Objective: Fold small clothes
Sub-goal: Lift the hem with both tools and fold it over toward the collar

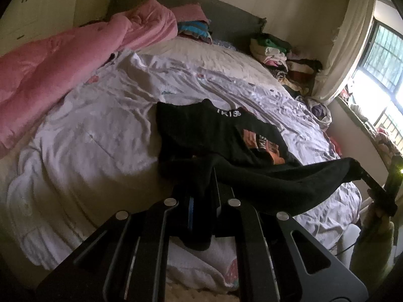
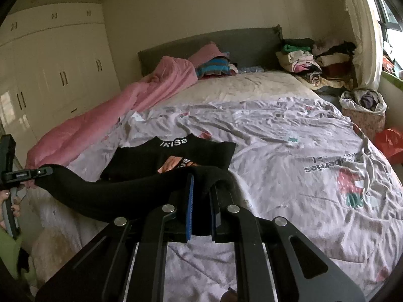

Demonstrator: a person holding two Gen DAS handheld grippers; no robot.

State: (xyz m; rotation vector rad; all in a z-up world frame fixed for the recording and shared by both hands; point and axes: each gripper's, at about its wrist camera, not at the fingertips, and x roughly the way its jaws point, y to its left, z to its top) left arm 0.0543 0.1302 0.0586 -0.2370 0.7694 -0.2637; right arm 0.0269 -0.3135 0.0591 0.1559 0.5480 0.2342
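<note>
A small black T-shirt [image 1: 209, 130] with an orange print and white collar lettering lies on the bed, collar away from me; it also shows in the right wrist view [image 2: 176, 153]. Its near hem is lifted and stretched between both grippers. My left gripper [image 1: 204, 188] is shut on one hem corner. My right gripper [image 2: 201, 191] is shut on the other hem corner. The right gripper shows at the right edge of the left wrist view [image 1: 362, 173], the left gripper at the left edge of the right wrist view [image 2: 37, 172].
The bed has a wrinkled white printed sheet [image 2: 289, 138]. A pink duvet [image 1: 63, 68] lies along the left side. Piles of folded clothes [image 2: 309, 60] sit at the headboard's right. A basket of clothes [image 2: 362, 110] and a red bag [image 2: 389, 143] stand by the window.
</note>
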